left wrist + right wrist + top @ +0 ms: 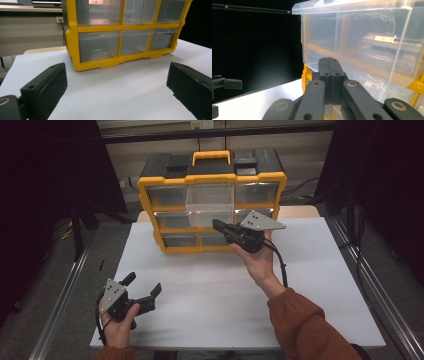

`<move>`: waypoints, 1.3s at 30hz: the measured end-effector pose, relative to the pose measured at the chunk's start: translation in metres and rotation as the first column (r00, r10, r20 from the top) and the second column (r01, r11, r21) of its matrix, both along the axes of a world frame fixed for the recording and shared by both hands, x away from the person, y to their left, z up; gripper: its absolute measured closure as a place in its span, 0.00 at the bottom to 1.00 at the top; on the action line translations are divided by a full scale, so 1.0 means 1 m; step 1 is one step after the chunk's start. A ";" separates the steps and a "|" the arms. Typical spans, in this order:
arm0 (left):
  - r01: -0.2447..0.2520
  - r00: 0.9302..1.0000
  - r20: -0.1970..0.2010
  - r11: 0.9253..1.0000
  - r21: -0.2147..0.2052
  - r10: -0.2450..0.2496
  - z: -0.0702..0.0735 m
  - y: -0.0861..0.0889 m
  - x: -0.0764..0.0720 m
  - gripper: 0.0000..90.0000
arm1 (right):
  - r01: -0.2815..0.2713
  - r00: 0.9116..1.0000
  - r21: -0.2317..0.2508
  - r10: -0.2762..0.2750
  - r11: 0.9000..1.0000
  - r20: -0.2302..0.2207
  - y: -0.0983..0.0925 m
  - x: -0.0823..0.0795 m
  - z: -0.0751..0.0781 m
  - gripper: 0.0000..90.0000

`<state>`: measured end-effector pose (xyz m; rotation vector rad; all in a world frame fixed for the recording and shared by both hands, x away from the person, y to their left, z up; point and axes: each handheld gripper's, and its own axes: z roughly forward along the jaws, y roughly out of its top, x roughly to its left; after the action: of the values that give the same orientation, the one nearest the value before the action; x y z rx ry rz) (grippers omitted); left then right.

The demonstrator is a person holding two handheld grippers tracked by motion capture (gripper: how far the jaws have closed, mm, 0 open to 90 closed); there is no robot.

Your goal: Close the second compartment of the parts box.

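Note:
A yellow and black organizer (212,179) with clear drawers stands at the back of the white table (200,285). Its top middle drawer (210,200) is pulled out toward me. My right gripper (216,224) is shut with nothing between its jaws, its tip just below and in front of that drawer. In the right gripper view the closed tip (328,61) sits against the lower front of the clear drawer (362,37); I cannot tell if they touch. My left gripper (145,284) stands open low over the table's near left corner. In its own view the left gripper (117,82) faces the organizer (72,37).
The organizer has a yellow carry handle (211,156) on top. Metal rails (65,295) run along both sides of the table, with black curtains beyond. White table surface lies between the two grippers. A finger of the left gripper (233,84) shows in the right gripper view.

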<state>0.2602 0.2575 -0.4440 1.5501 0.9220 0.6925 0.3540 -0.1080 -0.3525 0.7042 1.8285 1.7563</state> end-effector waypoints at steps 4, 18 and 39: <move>0.001 1.000 -0.002 1.000 0.007 -0.001 0.000 0.000 0.000 0.04 | 0.004 1.000 0.002 -0.004 1.000 0.001 0.000 0.001 0.001 1.00; -0.003 1.000 0.001 1.000 0.002 0.003 0.000 0.000 0.000 0.04 | 0.015 1.000 0.011 -0.015 1.000 0.006 -0.001 0.005 0.003 1.00; 0.002 1.000 0.001 1.000 0.001 -0.002 0.000 0.000 0.000 0.04 | 0.018 1.000 0.014 -0.018 1.000 0.011 -0.004 0.010 0.003 1.00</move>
<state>0.2605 0.2579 -0.4438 1.5511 0.9192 0.6930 0.3639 -0.1121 -0.3499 0.7128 1.7987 1.7598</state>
